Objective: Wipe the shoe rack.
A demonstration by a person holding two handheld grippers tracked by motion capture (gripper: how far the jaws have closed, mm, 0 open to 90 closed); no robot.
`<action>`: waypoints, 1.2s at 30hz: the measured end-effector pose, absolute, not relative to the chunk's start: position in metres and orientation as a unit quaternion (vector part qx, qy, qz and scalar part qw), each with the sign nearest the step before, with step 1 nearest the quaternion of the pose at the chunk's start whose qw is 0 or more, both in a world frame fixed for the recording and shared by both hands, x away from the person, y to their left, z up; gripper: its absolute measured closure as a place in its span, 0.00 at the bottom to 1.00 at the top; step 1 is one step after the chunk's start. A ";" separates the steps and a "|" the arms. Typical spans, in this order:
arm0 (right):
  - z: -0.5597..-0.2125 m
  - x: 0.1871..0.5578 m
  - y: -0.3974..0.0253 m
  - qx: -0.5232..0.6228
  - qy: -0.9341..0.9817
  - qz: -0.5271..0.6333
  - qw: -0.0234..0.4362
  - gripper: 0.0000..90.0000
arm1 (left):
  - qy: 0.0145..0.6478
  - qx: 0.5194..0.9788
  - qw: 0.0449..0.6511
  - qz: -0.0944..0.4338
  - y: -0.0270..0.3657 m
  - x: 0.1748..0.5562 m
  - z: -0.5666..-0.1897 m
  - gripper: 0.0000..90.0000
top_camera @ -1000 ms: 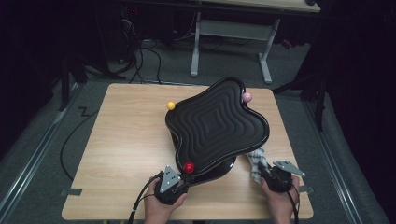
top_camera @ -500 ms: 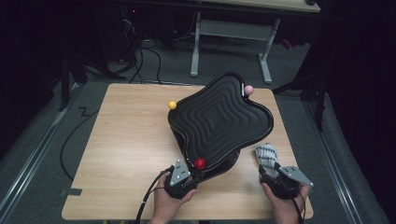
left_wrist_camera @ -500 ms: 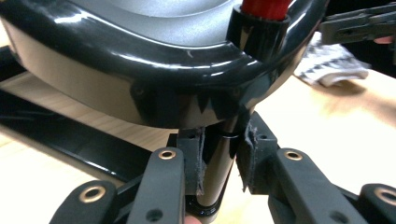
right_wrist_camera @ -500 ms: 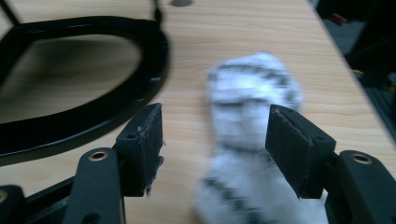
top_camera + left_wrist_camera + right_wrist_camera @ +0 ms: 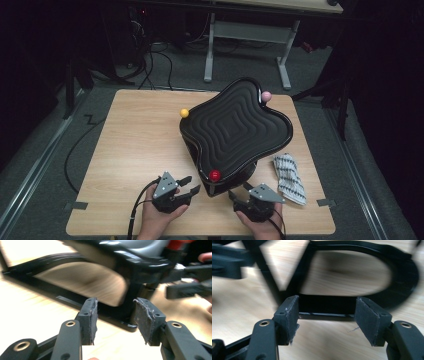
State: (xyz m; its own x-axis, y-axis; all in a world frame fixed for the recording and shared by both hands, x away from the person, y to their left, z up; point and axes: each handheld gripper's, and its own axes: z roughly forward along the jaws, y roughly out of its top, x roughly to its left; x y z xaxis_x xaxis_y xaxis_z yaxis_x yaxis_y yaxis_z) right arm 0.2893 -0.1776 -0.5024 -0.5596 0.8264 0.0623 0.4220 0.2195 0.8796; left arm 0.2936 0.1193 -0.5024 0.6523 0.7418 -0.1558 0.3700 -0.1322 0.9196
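At the near edge of the surface, both grippers sit low with their jaws spread and nothing between the pads. The left gripper, at about seven o'clock from the tray, points toward two o'clock; in the left gripper view its pads frame the black stand under the tray, close but apart from it. The right gripper, at about five o'clock, aims toward eleven; its own view shows the stand's base bar lying just beyond its parted pads.

Between and above them, the black wavy tray rests on that stand, tipped toward the person. A red ball lies on the tray's near lobe at six o'clock. A yellow ball sits on the wood at the tray's ten o'clock, a pink ball at its one o'clock, both outside the rim. A striped cloth lies at four o'clock.

By my reading, one ball is on the tray and two are left; neither stand nor tray is gripped yet.
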 end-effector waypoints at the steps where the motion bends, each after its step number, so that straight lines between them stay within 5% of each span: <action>1: -0.502 0.289 -0.178 0.416 0.750 0.466 0.217 0.41 | 0.380 0.732 0.538 0.173 0.119 0.294 -0.502 0.59; 7: -0.501 0.287 -0.139 0.362 0.774 0.484 0.188 0.50 | 0.414 0.721 0.520 0.195 0.138 0.288 -0.505 0.60; 15: -0.502 0.292 -0.123 0.346 0.773 0.496 0.193 0.82 | 0.433 0.715 0.508 0.209 0.151 0.283 -0.506 0.61; 36: -0.505 0.278 -0.195 0.393 0.744 0.493 0.223 0.83 | 0.460 0.706 0.492 0.218 0.136 0.327 -0.506 0.61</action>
